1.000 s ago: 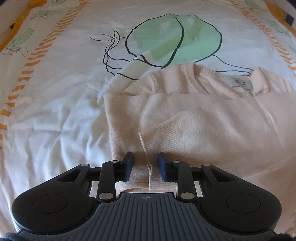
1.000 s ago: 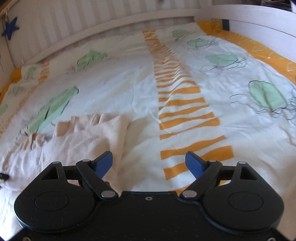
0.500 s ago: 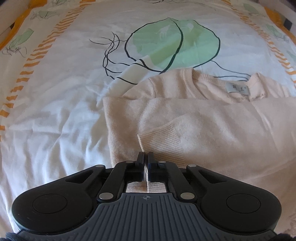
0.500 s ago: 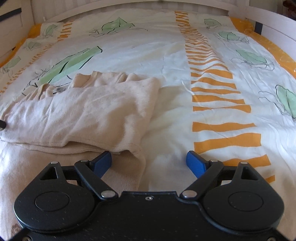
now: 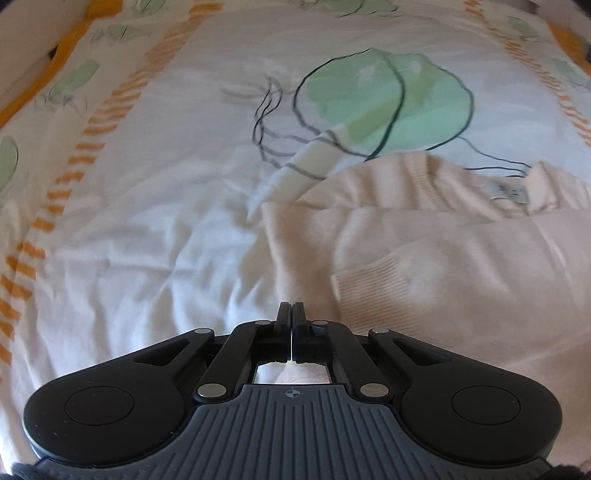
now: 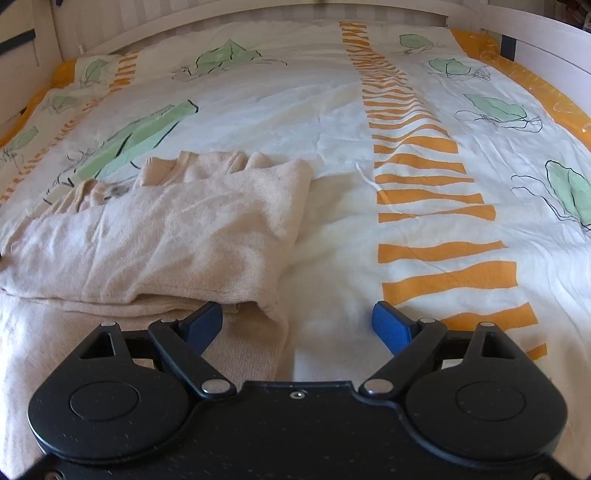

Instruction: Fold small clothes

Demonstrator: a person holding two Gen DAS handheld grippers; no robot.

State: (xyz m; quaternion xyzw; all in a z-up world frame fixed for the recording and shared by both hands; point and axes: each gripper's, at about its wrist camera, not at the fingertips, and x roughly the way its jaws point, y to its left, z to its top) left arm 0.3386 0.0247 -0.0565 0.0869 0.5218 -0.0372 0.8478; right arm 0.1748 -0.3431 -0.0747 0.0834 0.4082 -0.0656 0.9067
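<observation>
1. Now the left gripper (image 5: 291, 314) has its jaws pressed together at the near left edge of the sweater (image 5: 424, 266). A second ago they stood apart astride that hem. Whether a pinch of knit is caught between the pads cannot be told from this blurred view, though fabric shows just beneath them.

2. Meanwhile the right gripper (image 6: 297, 321) hangs wide apart over the sweater's near right corner, holding nothing. In its own view that corner, off to the side a second ago, now lies between the blue pads (image 6: 388, 325), one over the knit and the other over the bedcover (image 6: 332, 129).

3. Judged from this, the left side has taken or tried its hold and the right is lined up for its own, so the next fold, bottom edge towards the collar, looks about to start.

4. The count: one sweater, pale pink, lying on the bedcover with both sleeves already folded across the body; one neck label (image 5: 509, 190); two grippers; one patterned bedcover; one white bed frame (image 6: 535, 33).
</observation>
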